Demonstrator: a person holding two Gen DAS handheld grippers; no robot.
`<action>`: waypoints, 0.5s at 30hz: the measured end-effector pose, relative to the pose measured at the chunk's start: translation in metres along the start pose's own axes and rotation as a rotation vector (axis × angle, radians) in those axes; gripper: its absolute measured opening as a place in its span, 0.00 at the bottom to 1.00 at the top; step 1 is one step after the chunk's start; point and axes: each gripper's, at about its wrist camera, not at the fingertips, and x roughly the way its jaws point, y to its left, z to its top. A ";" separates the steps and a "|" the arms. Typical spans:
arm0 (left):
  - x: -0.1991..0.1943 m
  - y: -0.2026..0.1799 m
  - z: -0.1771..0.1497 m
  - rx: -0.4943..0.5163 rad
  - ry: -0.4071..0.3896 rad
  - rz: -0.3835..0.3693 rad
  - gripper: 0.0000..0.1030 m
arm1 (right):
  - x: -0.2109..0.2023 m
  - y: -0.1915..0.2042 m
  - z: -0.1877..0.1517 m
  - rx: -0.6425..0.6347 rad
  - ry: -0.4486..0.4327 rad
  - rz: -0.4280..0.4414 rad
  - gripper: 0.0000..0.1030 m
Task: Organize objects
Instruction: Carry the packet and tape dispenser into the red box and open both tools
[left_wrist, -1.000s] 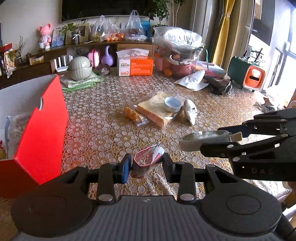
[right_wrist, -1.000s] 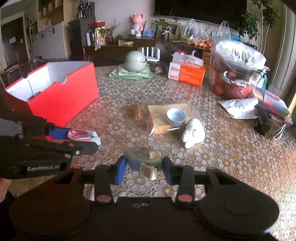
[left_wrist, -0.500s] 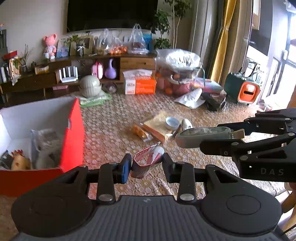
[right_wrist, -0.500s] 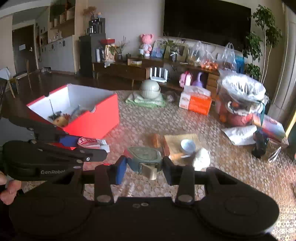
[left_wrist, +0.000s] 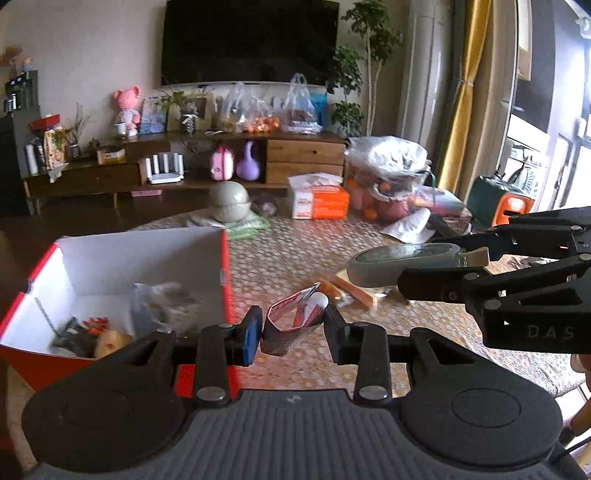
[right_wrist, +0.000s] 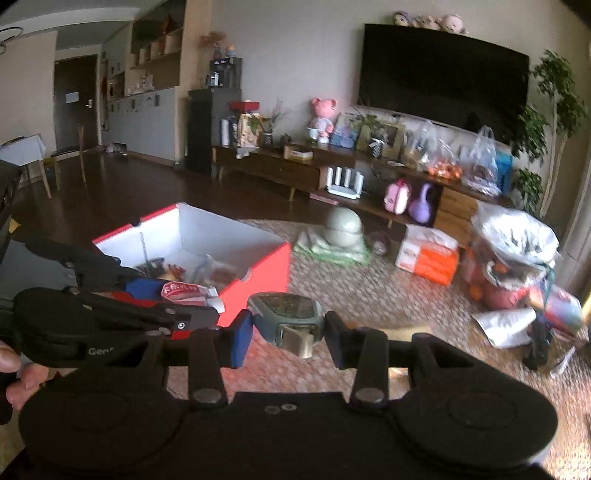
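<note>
My left gripper (left_wrist: 291, 330) is shut on a red and white snack packet (left_wrist: 295, 319), held in the air just right of the red box (left_wrist: 110, 258). The same packet (right_wrist: 188, 291) shows beside the box's near corner in the right wrist view. My right gripper (right_wrist: 288, 332) is shut on a grey-green tape measure (right_wrist: 286, 315) with a beige tab, also lifted above the table. From the left wrist view that tape measure (left_wrist: 402, 264) hangs to the right of the packet. The red box (right_wrist: 258, 273) is white inside and holds several small items.
On the patterned tablecloth (left_wrist: 288, 251) lie bread in a bag (left_wrist: 354, 291), an orange tissue box (left_wrist: 319, 201), a grey-green lidded bowl (left_wrist: 229, 201) on a cloth and a bagged fruit basket (left_wrist: 388, 173). A TV shelf (right_wrist: 332, 162) stands behind. A hand (right_wrist: 14, 380) holds the left gripper.
Both grippers have risen and swung left toward the red box, each keeping its object. The box's inside has come into view and the table items have dropped lower.
</note>
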 end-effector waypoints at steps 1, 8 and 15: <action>-0.003 0.006 0.000 -0.002 -0.003 0.007 0.34 | 0.002 0.005 0.004 -0.007 -0.003 0.005 0.40; -0.019 0.049 0.000 -0.016 -0.006 0.064 0.34 | 0.025 0.040 0.027 -0.054 -0.010 0.043 0.40; -0.025 0.094 0.005 -0.025 0.001 0.136 0.34 | 0.052 0.068 0.043 -0.086 -0.006 0.073 0.40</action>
